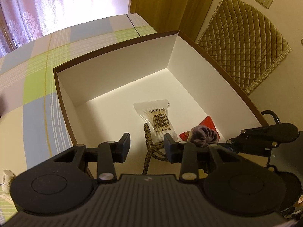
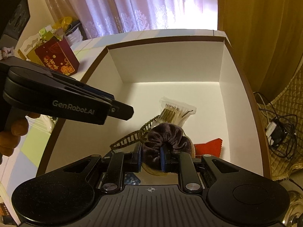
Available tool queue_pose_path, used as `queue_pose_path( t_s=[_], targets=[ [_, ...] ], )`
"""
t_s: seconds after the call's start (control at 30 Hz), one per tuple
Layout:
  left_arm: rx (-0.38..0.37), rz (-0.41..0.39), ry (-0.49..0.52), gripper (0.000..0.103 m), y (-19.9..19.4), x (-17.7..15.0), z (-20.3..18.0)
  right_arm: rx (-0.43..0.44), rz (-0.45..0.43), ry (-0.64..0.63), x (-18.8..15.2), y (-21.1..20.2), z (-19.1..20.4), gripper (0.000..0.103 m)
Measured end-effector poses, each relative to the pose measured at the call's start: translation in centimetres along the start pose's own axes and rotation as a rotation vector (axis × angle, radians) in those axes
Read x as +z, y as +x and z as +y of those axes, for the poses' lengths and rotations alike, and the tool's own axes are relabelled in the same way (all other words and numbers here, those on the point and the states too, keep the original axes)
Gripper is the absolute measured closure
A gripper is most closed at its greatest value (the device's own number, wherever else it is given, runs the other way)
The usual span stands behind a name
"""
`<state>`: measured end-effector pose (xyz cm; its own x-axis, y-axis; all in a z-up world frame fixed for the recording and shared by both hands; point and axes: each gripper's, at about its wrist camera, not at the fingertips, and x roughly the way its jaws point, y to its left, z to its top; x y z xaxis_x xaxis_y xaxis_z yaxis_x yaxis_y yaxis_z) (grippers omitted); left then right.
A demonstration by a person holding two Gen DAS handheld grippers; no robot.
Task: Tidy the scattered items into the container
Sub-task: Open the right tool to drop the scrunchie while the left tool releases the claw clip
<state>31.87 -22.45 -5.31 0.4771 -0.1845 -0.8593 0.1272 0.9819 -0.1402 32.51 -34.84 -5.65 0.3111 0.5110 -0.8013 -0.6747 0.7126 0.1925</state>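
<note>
Right gripper [image 2: 151,158]: fingers pinching the scrunchie [image 2: 164,134] low in the frame, over the box [image 2: 170,64]. Left gripper [image 1: 147,144]: fingers spread, empty, above the box floor. Swab pack [image 1: 158,120], clip [image 2: 130,137] and red packet [image 2: 209,146] lie inside.

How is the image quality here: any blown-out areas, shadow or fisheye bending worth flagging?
Left wrist view: the curtained window is blown out, the white-lined cardboard box bows along its rim, and its near floor lies in shadow. Right wrist view: the window glares, while the brown velvet scrunchie in the right gripper is dim but sharp.
</note>
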Motion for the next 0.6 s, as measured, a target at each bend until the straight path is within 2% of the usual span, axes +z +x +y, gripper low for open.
queue_pose_path(
  t_s=[0.23, 0.27, 0.3, 0.33, 0.6],
  targets=[
    [0.002, -0.003, 0.007, 0.071, -0.4, -0.1, -0.1, -0.021, 0.013, -0.003, 0.0, 0.1, 0.0, 0.081],
    [0.001, -0.004, 0.008, 0.070, -0.4, -0.1, -0.1, -0.027, 0.008, -0.005, 0.0, 0.0, 0.1, 0.054],
    [0.001, -0.004, 0.009, 0.070, -0.5, -0.1, -0.1, -0.046, -0.011, -0.009, -0.1, -0.2, 0.2, 0.011],
    [0.001, -0.003, 0.009, 0.070, -0.5, -0.1, -0.2, -0.065, -0.041, -0.018, -0.1, -0.6, 0.4, 0.000],
    [-0.005, -0.006, 0.013, 0.069, -1.0, -0.4, -0.5, -0.061, -0.038, -0.045, -0.1, -0.8, 0.6, 0.000]
  ],
)
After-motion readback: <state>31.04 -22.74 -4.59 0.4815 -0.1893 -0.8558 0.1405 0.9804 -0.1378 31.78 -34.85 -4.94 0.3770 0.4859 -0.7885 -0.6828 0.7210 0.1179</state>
